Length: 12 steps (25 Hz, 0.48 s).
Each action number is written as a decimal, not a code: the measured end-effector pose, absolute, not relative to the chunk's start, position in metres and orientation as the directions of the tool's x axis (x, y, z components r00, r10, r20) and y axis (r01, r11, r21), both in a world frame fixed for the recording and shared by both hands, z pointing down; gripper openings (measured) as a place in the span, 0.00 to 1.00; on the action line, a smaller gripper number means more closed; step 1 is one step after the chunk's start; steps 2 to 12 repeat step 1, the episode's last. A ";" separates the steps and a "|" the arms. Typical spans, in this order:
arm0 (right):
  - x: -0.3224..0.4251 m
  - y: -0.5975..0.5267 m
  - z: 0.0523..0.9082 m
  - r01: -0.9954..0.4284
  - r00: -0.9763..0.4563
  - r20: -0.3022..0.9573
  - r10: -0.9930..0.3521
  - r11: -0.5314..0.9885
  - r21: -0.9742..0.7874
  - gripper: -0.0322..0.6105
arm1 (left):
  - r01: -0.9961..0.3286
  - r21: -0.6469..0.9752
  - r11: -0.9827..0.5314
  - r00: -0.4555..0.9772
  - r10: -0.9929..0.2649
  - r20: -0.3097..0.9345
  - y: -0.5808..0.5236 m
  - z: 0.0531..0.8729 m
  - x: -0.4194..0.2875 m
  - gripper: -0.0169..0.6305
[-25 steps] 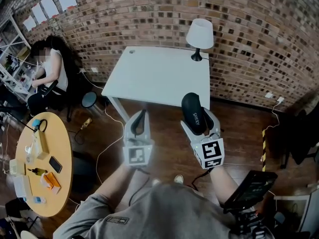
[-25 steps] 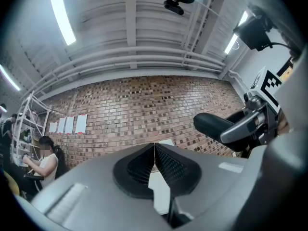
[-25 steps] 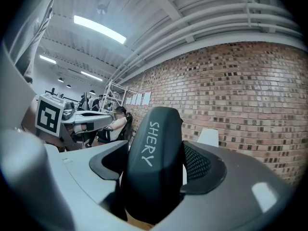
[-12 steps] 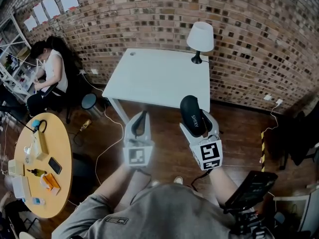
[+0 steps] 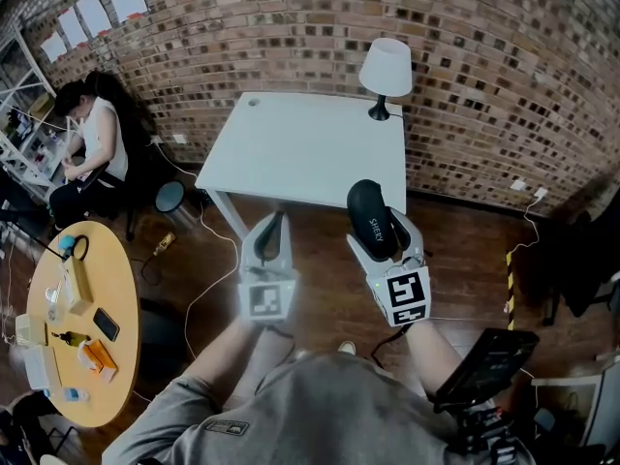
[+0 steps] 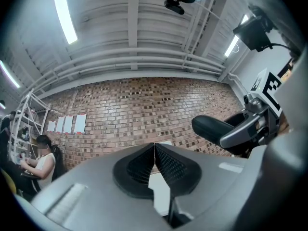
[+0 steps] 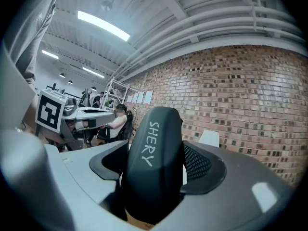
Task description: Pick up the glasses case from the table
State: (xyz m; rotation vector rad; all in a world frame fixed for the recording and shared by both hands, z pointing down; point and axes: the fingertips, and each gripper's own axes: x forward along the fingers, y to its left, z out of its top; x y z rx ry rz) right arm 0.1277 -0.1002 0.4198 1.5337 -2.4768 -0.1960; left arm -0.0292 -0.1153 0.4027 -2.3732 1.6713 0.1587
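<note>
A black glasses case (image 5: 371,219) lettered SHERY stands upright between the jaws of my right gripper (image 5: 380,226), which is shut on it and held in the air in front of the white table (image 5: 300,148). In the right gripper view the glasses case (image 7: 155,162) fills the gap between both pads. My left gripper (image 5: 274,232) hangs beside it to the left, shut with nothing in it; its pads (image 6: 155,163) meet in the left gripper view, where the case (image 6: 217,128) shows at the right.
A white lamp (image 5: 386,71) stands at the table's far right corner against the brick wall. A round wooden table (image 5: 82,323) with small items is at the left, and a seated person (image 5: 92,143) beyond it. Cables trail over the wooden floor.
Both grippers keep their pose; the right one with the case has shifted slightly left and up in the view. The seated person at the left has moved a little.
</note>
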 end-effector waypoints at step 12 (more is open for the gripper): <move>0.127 -0.100 0.420 -0.865 -0.430 0.116 -0.895 0.446 0.229 0.62 | -0.939 -0.123 -0.321 0.342 -0.913 -0.221 -0.115 0.403 -0.029 0.03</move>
